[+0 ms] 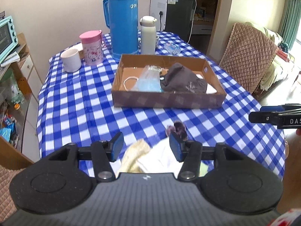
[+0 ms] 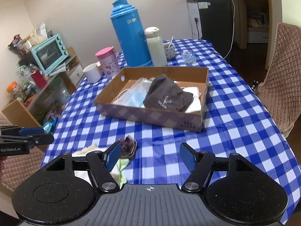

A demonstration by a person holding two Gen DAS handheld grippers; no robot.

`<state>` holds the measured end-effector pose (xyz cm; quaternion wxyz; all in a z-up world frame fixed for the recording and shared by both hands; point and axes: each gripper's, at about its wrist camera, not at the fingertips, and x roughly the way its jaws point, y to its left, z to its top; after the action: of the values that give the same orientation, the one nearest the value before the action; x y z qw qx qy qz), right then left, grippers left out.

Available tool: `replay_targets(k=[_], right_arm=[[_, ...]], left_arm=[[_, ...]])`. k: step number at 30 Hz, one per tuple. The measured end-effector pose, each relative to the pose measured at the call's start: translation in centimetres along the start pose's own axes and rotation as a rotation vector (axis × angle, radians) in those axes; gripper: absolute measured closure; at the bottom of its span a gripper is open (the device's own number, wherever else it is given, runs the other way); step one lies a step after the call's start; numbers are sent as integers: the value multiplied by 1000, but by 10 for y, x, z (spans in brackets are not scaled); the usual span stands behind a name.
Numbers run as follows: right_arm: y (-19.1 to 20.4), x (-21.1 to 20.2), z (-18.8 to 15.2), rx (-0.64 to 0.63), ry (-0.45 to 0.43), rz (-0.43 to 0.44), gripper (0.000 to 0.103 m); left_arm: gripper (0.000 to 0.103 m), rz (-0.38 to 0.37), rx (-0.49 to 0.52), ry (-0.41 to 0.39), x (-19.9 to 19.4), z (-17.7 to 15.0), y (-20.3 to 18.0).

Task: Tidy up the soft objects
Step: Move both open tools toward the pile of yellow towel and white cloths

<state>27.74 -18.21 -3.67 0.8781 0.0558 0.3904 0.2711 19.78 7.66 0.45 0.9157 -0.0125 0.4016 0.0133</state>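
Below left hand-held gripper [image 1: 146, 146], jaws apart, empty, cream cloth [image 1: 135, 155], purple fluffy piece [image 1: 178, 129] beside.

Beyond the fingers [image 1: 117, 146]: one cardboard tray [image 1: 165, 100], one grey cloth [image 1: 183, 82], one bagged mask pack [image 1: 148, 81], two flasks [image 1: 123, 18], two cups [image 1: 71, 60]. Near the fingers: one fluffy slipper [image 2: 128, 146], three pale cloths [image 1: 160, 160].

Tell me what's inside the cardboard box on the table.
The cardboard box holds a bagged blue face mask, a dark grey cloth partly on top of it, and something white beneath the cloth, mostly covered and unidentifiable.
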Motion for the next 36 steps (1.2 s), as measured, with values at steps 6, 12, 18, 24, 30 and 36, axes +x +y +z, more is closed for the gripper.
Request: replay_targets(k=[6,12,18,24,30,36], right_arm=[[4,-4,-18,-18,37,8,34],[8,-3,-35,-32,82,17,34],[15,6,-55,-66,145,33,34],[23,18,-76,-106,200,41,34],[27,23,-81,-117,207,60,34],[32,31,-83,-117,210,79,34]], left_arm=[[52,12,-11,30,-9,-18,1],[52,19,-19,54,-12,-32,1],[52,13,-25,90,-11,-46,-1],[52,0,-23,123,-6,-57,-6],[52,-2,-23,144,-2,-64,-9],[52,24,-33,162,1,-71,-4]])
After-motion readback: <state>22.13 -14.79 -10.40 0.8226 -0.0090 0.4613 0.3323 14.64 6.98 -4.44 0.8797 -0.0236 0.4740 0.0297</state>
